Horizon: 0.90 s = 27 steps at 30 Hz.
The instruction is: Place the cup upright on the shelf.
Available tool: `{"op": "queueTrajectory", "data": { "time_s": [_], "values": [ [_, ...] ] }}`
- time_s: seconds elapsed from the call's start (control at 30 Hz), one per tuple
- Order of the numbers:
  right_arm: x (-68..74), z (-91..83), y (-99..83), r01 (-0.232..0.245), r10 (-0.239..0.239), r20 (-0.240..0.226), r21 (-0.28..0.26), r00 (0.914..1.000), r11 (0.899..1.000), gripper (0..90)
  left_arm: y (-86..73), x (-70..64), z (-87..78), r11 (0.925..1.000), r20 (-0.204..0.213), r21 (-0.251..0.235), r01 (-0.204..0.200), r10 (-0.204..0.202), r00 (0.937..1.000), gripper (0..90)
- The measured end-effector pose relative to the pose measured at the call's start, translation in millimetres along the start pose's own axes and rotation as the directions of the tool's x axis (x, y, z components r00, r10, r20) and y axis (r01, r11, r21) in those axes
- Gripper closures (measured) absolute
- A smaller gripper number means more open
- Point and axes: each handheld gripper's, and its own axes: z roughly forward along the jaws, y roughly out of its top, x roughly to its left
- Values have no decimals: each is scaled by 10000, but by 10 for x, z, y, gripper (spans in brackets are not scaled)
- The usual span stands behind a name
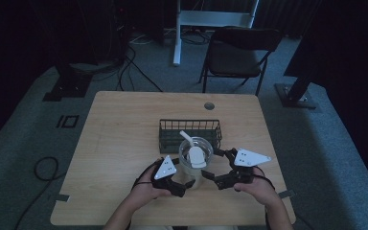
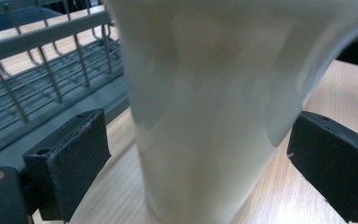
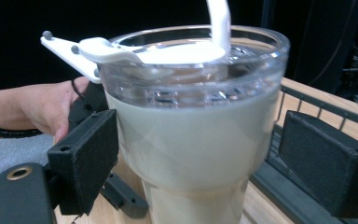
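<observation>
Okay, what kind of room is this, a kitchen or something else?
Probably a lab or recording studio, not a kitchen: a bare wooden table on grey carpet, cables trailing across the floor, black stands around it and a folding chair behind.

A light wooden table [image 1: 120, 143] with rounded corners and a round cable grommet [image 1: 209, 106] near its far edge carries two things: a dark wire basket [image 1: 190, 133] standing at the middle, and just in front of it a cream tumbler [image 1: 195, 163] with a clear lid, upright on the wood
</observation>
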Motion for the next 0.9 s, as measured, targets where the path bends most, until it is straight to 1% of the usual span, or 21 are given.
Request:
{"op": "queueTrajectory", "data": {
  "time_s": [0.07, 0.1, 0.13, 0.17, 0.23, 0.27, 0.3, 0.33, 0.37, 0.4, 0.43, 0.5, 0.53, 0.6, 0.7, 0.77, 0.9],
  "values": [
    [-3, 23, 5, 298, -297, -105, 76, 9995, 9995, 118, 12, -4, 27, 9999, 33, -50, -88, 88, 10000, 67],
    [-9, 45, 1, 304, -300, -188, 180, 9994, 9994, 106, 13, -7, 37, 9999, 108, -44, -123, 124, 9999, 76],
    [-16, 57, -1, 424, -420, -216, 195, 9989, 9989, 99, 13, -16, 53, 9997, 114, -69, -218, 219, 9997, 113],
    [-27, 69, -4, 575, -568, -297, 250, 9979, 9980, 95, 10, -17, 65, 9996, 82, -58, -292, 292, 9995, 111],
    [-53, 70, -5, 424, -417, -413, 149, 9983, 9990, 95, 5, 2, 77, 9994, 188, -122, -327, 330, 9993, 111],
    [-70, 70, -9, 442, -441, -482, 2, 9979, 9990, 95, -2, 8, 84, 9993, 223, -202, -317, 321, 9992, 110],
    [-76, 73, -12, 561, -565, -467, -95, 9973, 9984, 95, -8, 12, 90, 9991, 220, -261, -332, 338, 9992, 110],
    [-76, 73, -12, 561, -565, -467, -95, 9973, 9984, 95, -8, 12, 90, 9991, 220, -261, -332, 338, 9992, 109],
    [-81, 79, -16, 519, -527, -501, -169, 9974, 9985, 93, -10, 15, 94, 9990, 226, -300, -338, 345, 9991, 109],
    [-91, 94, -24, 345, -361, -587, -276, 9976, 9990, 87, -10, 20, 97, 9988, 209, -345, -349, 357, 9991, 108],
    [-101, 110, -32, 395, -421, -656, -404, 9970, 9984, 87, -7, 24, 97, 9987, 203, -348, -383, 390, 9990, 107],
    [-108, 131, -38, 328, -362, -717, -477, 9968, 9983, 87, 5, 38, 98, 9981, 157, -361, -490, 496, 9986, 105],
    [-114, 147, -40, 249, -284, -756, -462, 9967, 9986, 87, 15, 48, 98, 9980, 199, -332, -534, 541, 9983, 104],
    [-115, 169, -41, 366, -394, -796, -364, 9960, 9987, 87, 36, 51, 99, 9980, 240, -297, -552, 559, 9981, 103],
    [-118, 195, -55, 526, -517, -936, 71, 9943, 9986, 86, 47, 59, 102, 9982, 277, -331, -503, 512, 9983, 103],
    [-126, 204, -68, 385, -383, -944, 5, 9948, 9993, 86, 46, 67, 105, 9980, 308, -394, -500, 512, 9982, 102],
    [-125, 208, -71, 354, -352, -925, 3, 9951, 9994, 85, 61, 69, 100, 9978, 302, -431, -497, 510, 9982, 102]
  ]
}}
